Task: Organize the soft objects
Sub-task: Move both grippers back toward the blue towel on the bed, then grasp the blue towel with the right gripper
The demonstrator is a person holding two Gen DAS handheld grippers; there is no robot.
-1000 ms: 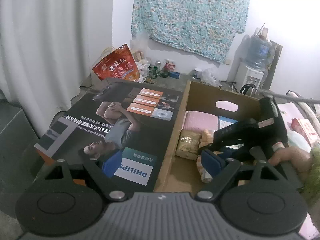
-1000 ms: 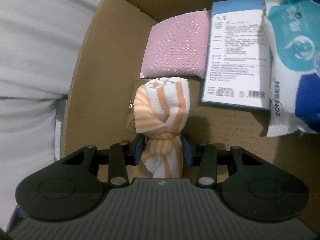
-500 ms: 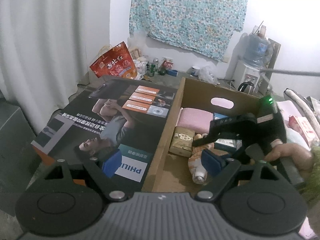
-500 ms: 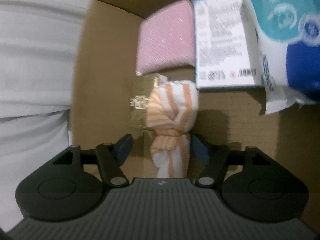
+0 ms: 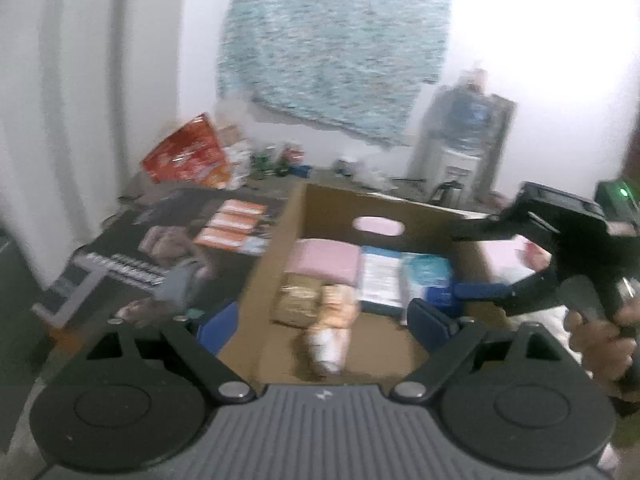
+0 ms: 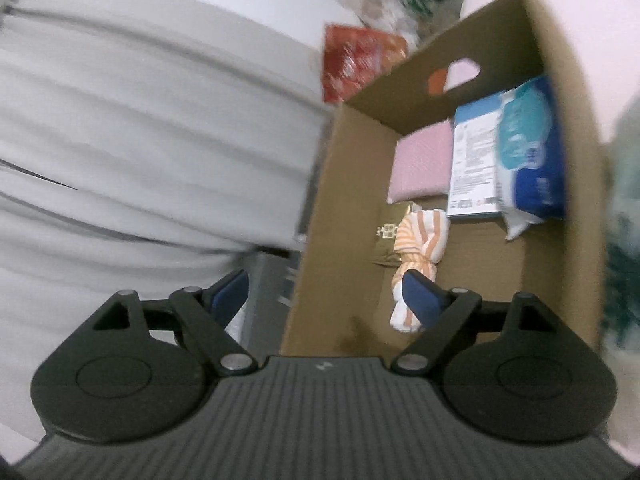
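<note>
Right gripper [image 6: 326, 292] jaws opening, empty; striped towel roll [image 6: 420, 240] lies loose in cardboard box [image 6: 340, 200]. Lift clear without snagging it. Left gripper [image 5: 326, 322] jaws opening, hold nothing.

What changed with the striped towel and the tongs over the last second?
The right tongs let go of the orange-striped towel, their jaws opening, and pulled up and back out of the cardboard box. The towel now lies free on the box floor. The left tongs drifted a little, still open and empty. The pink cloth and tissue pack stayed put.
</note>
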